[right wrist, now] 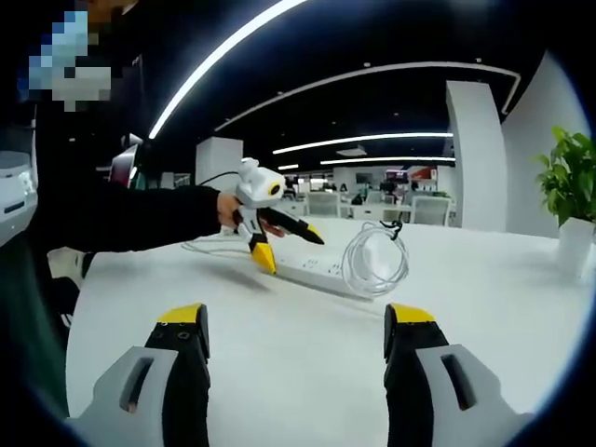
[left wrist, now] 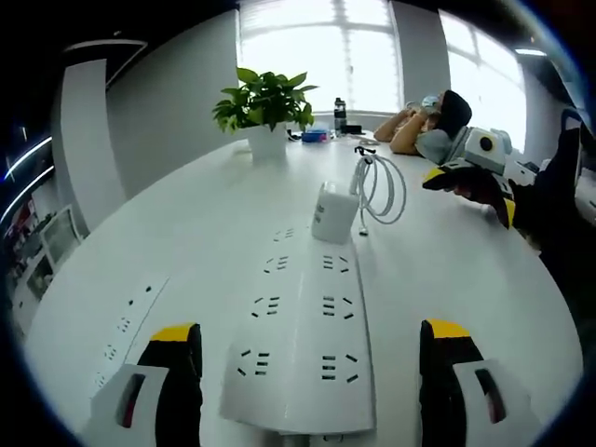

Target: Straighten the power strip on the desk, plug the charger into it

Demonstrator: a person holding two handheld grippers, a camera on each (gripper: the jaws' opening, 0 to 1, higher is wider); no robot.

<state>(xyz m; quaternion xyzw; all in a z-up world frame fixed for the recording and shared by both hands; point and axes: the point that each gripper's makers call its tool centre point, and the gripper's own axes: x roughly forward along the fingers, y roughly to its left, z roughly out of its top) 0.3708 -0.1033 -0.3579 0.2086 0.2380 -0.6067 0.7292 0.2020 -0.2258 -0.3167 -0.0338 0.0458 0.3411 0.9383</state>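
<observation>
Power strip (left wrist: 303, 345): flat on white tabletop (left wrist: 466, 279), between left gripper's (left wrist: 312, 358) spread, released jaws. Charger (left wrist: 333, 212) with coiled cable (left wrist: 382, 186): at strip's far end. Right gripper (right wrist: 296, 349): released, bare tabletop ahead. Potted plant (left wrist: 264, 112): far edge.

charger (left wrist: 334, 212) on power strip (left wrist: 303, 345), plant (left wrist: 265, 99) behind

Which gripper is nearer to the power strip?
Left. The left gripper straddles the power strip, jaws on both sides; the right gripper stays apart from it across bare table.
</observation>
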